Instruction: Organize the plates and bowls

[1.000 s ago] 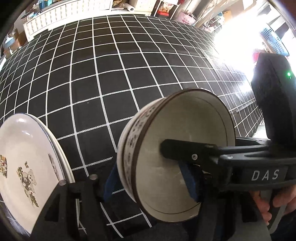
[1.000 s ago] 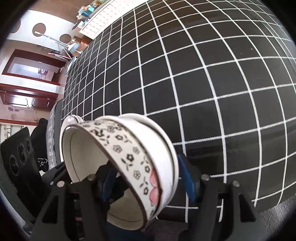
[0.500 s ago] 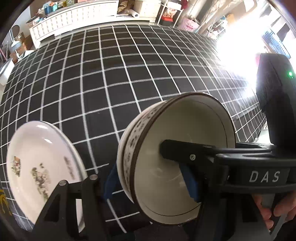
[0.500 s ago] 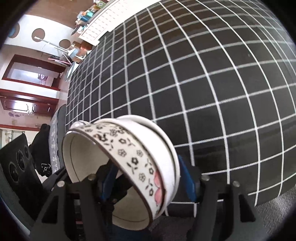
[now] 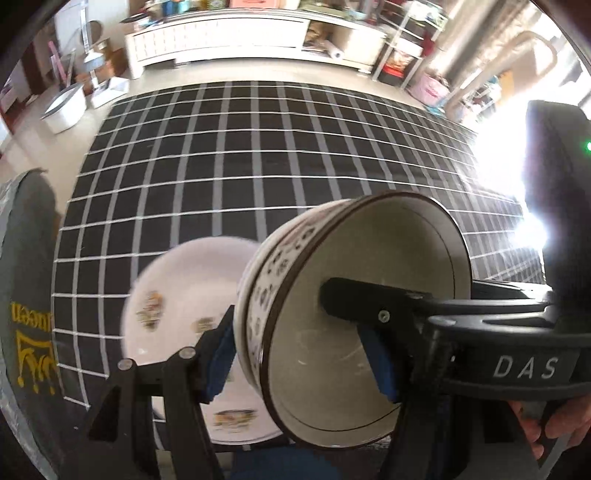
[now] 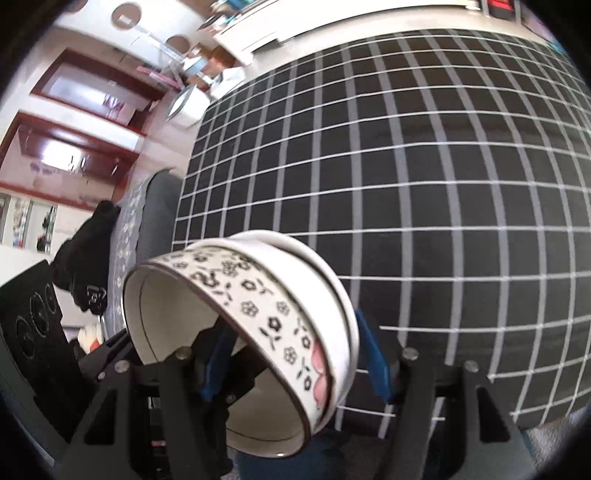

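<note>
A white bowl with a black flower band (image 5: 354, 314) is held on its side between both grippers. My left gripper (image 5: 303, 358) is shut on the bowl's wall, one blue pad outside, one inside. My right gripper (image 6: 295, 365) is shut on the same bowl (image 6: 266, 306), which is tilted above the table's near edge. A white plate with small pictures (image 5: 173, 314) lies on the black checked tablecloth (image 5: 258, 155) behind the bowl, partly hidden by it.
A grey chair back with yellow lettering (image 5: 26, 317) stands left of the table. White cabinets (image 5: 221, 33) and floor clutter lie beyond the far edge. A black speaker (image 6: 33, 325) and dark bag (image 6: 92, 258) are at the left in the right wrist view.
Both grippers and the bowl have swung left and up; the table's far edge and room came into view. The plate has shifted from the far left to behind the bowl.
</note>
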`<state>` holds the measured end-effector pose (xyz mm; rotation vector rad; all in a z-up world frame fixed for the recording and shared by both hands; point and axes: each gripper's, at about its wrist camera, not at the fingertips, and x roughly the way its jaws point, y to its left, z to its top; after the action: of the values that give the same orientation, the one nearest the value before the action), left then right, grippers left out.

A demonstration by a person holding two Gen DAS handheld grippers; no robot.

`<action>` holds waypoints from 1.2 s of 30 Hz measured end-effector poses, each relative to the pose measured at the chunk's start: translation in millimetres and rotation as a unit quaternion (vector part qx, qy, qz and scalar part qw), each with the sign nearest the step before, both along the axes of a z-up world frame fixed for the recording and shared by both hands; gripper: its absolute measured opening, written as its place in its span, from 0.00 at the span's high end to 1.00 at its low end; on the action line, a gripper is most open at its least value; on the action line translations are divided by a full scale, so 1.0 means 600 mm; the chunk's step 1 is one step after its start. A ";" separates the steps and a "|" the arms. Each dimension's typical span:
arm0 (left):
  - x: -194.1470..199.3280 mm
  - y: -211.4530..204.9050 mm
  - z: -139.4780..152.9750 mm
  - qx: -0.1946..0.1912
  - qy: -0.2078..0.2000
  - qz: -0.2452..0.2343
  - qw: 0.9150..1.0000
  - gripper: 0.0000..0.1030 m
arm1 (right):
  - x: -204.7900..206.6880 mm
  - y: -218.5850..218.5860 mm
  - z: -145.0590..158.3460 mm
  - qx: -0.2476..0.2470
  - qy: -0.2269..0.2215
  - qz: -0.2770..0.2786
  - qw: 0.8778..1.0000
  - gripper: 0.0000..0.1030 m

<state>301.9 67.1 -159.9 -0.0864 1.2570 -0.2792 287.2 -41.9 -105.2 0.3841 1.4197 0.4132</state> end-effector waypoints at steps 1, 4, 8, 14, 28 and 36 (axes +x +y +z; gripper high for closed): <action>-0.002 0.016 -0.004 0.002 0.003 0.007 1.000 0.40 | 0.003 0.014 -0.005 -0.002 0.001 0.009 1.000 0.35; 0.000 0.052 -0.023 0.005 0.013 0.026 1.000 0.40 | 0.009 0.052 -0.024 -0.009 0.009 0.027 1.000 0.35; -0.013 0.093 -0.039 0.010 0.018 0.041 0.999 0.41 | 0.014 0.078 -0.043 -0.009 0.019 0.036 0.999 0.35; -0.008 0.118 -0.065 0.005 0.028 0.047 0.998 0.41 | 0.016 0.103 -0.057 -0.022 0.024 0.051 0.998 0.35; -0.015 0.121 -0.068 -0.003 0.026 0.047 0.999 0.41 | 0.015 0.106 -0.060 -0.039 0.025 0.059 0.997 0.36; -0.016 0.136 -0.076 -0.029 0.037 0.059 0.997 0.41 | 0.018 0.111 -0.060 -0.048 0.022 0.067 0.996 0.36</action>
<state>292.6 148.9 -205.4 -0.2227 1.3126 -0.2117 297.8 24.8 -141.0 0.2220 1.5072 0.4444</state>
